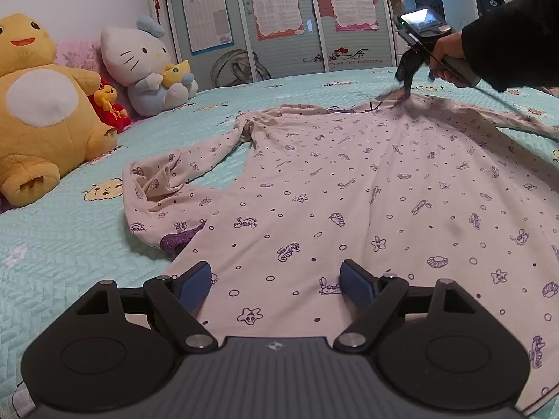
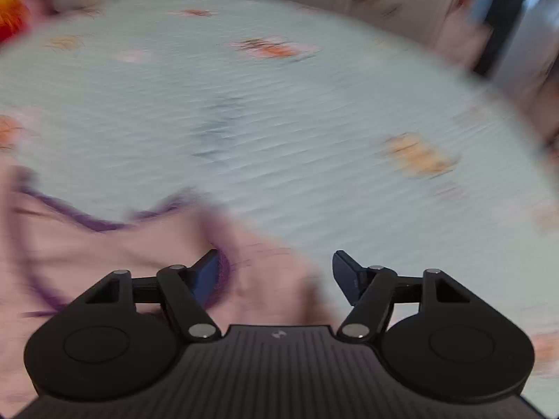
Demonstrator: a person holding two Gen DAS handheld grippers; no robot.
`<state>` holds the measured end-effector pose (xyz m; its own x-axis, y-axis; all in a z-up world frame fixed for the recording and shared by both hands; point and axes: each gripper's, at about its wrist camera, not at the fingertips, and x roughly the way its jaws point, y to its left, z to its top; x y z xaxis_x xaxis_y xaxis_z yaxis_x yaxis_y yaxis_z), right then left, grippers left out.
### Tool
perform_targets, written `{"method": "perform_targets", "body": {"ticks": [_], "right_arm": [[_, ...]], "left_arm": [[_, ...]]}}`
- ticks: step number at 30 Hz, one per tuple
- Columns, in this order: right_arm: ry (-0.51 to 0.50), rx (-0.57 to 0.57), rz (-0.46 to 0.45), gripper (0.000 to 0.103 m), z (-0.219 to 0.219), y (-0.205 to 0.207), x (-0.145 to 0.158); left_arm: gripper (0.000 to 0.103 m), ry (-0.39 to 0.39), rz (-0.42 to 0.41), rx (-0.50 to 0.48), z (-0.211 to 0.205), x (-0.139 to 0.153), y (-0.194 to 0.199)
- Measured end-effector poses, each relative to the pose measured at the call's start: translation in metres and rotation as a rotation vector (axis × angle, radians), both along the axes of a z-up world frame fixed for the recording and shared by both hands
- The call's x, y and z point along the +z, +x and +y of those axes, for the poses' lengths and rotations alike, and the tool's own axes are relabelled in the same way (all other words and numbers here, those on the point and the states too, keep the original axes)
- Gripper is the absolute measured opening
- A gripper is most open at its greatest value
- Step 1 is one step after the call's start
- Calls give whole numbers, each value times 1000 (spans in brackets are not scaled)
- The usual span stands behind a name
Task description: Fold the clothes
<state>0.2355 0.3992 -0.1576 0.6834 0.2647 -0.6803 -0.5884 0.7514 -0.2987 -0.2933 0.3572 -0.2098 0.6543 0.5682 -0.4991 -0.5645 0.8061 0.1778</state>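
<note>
Left gripper (image 1: 276, 279), jaws apart, is hovering over the pale pink sea-creature-print cotton top (image 1: 349, 188); right gripper (image 2: 276, 272), jaws apart, is at its purple-trimmed neckline (image 2: 104, 225); I am flattening both before folding.

The right hand-held gripper (image 2: 274, 272) hangs over the pink garment (image 2: 115, 244) (purple-trimmed neckline) on the pale green bed (image 2: 279, 111), its 2 blue pads (image 2: 206, 274) spread apart; the view is motion-blurred.

Black linkage arms with silver pivot screws and blue finger pads (image 1: 195, 286) are seen; a black sleeve (image 1: 513, 35) is worn.
</note>
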Motion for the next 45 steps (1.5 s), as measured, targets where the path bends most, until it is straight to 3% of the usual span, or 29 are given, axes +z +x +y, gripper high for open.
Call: {"method": "perform_targets", "body": {"ticks": [1, 2, 5, 8, 11, 12, 13, 15, 16, 18, 19, 22, 25, 26, 28, 31, 33, 35, 37, 38, 39, 40, 41, 43, 45], "right_arm": [[79, -47, -38, 71, -7, -3, 8], [191, -51, 8, 71, -16, -2, 15], [368, -45, 149, 71, -28, -2, 20], [452, 16, 135, 71, -22, -23, 30], [466, -34, 36, 72, -8, -37, 39], [528, 3, 73, 72, -7, -41, 40], [596, 68, 184, 72, -2, -42, 36], [658, 185, 469, 72, 21, -41, 19], [660, 211, 561, 71, 33, -37, 8], [656, 231, 627, 71, 56, -41, -8], [649, 246, 658, 68, 66, -39, -16], [662, 216, 720, 42, 87, -28, -35], [661, 224, 755, 28, 99, -28, -42], [657, 223, 773, 16, 103, -30, -45], [673, 200, 768, 3, 111, -34, -46], [725, 163, 735, 0, 118, -30, -42], [701, 137, 671, 5, 116, -32, -37], [678, 113, 607, 24, 113, -35, -33], [660, 153, 460, 25, 99, -58, -14], [650, 174, 388, 33, 92, -69, -4], [652, 215, 374, 42, 83, -86, 4], [654, 257, 360, 60, 74, -103, 11], [655, 299, 346, 64, 65, -120, 19], [663, 339, 361, 64, 35, -155, 23], [694, 358, 438, 64, -5, -186, 18]], "left_arm": [[84, -1, -1, -1, 0, 0, 0], [84, -1, -2, -1, 0, 0, -1], [84, -3, -2, -1, 0, 0, -1], [84, -5, -4, -1, 0, 0, -1], [85, -9, -6, -1, 1, 0, -1], [85, -8, -6, -1, 0, 0, -1], [85, -7, -5, -1, 0, 0, -1], [85, -10, -7, -1, 0, 0, -1], [85, -12, -8, -1, 1, 0, -2], [85, -16, -10, -1, 1, 0, -2], [85, -16, -10, -1, 1, 0, -2], [85, -21, -12, -2, 2, 1, -3], [85, -29, -14, -1, 2, 1, -3], [85, -31, -14, -1, 2, 1, -3], [85, -34, -15, -1, 3, 1, -3], [85, -38, -17, -1, 3, 1, -3], [85, -38, -16, -1, 3, 1, -3], [85, -40, -19, -2, 4, 1, -3], [85, -42, -19, -2, 4, 1, -3], [85, -43, -19, -3, 4, 1, -3], [85, -47, -20, -5, 5, 2, -4], [85, -61, -28, -9, 7, 3, -6], [85, -75, -37, -13, 9, 5, -7], [85, -122, -85, 0, 17, 10, -14], [85, -155, -154, 30, 23, 17, -24]]}}
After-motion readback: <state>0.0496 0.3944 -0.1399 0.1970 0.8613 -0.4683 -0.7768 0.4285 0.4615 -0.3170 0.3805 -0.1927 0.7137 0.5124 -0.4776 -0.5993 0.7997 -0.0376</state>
